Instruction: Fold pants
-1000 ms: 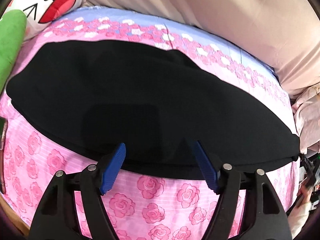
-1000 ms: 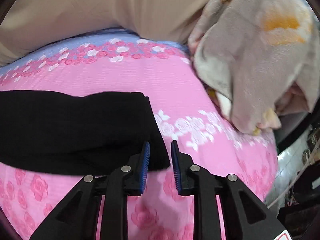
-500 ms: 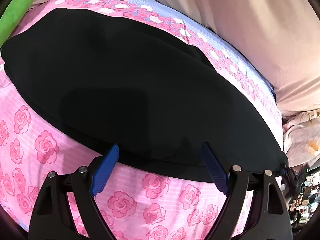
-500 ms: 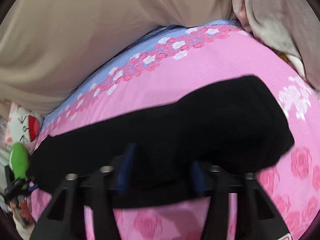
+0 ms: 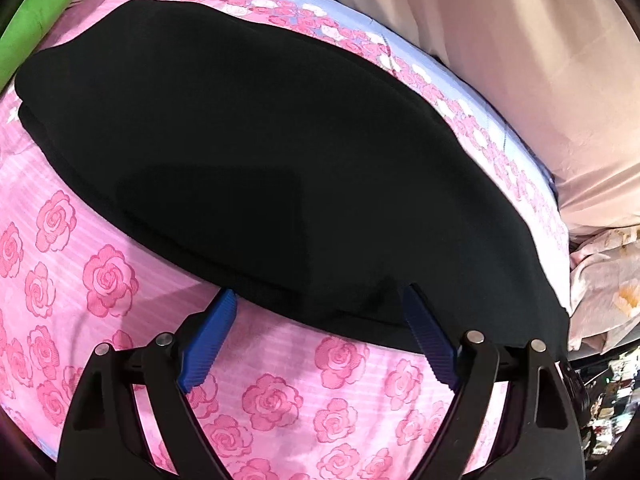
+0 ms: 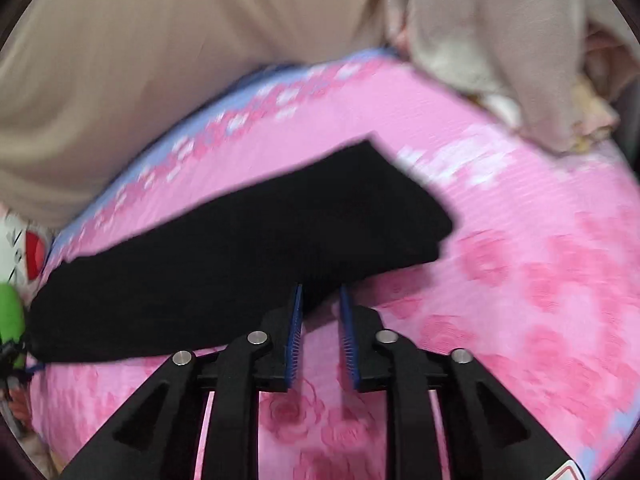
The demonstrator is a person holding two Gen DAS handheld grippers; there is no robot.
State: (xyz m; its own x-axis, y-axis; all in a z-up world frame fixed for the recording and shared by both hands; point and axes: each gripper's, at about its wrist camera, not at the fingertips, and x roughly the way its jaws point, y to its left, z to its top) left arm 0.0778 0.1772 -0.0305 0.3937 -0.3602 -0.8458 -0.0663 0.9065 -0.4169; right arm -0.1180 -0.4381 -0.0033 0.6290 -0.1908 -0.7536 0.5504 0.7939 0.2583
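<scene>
The black pants (image 5: pixel 280 168) lie flat along the pink rose-print bedsheet (image 5: pixel 280 396), doubled lengthwise into one long dark band, with the sheet's blue flowered border (image 5: pixel 400 56) running just past their far edge. From the right wrist view the pants (image 6: pixel 248 256) show one squared end lying on plain pink sheet (image 6: pixel 520 280), though that picture is blurred and fine detail is lost.

The left gripper (image 5: pixel 318 304) sits at the near edge of the pants with its blue pads spread wide; both tips meet the cloth's hem and nothing is clamped between them. The right gripper (image 6: pixel 319 300) is at the near edge of the pants towards the squared end, its pads drawn close with a narrow gap; the left pad touches the hem, but whether any cloth is pinched I cannot tell.

Beyond the pants, past the blue border, hangs a beige curtain (image 5: pixel 500 40). A crumpled pale floral blanket (image 6: pixel 500 40) is heaped off the squared end of the pants. At the opposite end lie a green cushion (image 5: pixel 40 20) and a white cartoon-face pillow (image 6: pixel 24 244)
</scene>
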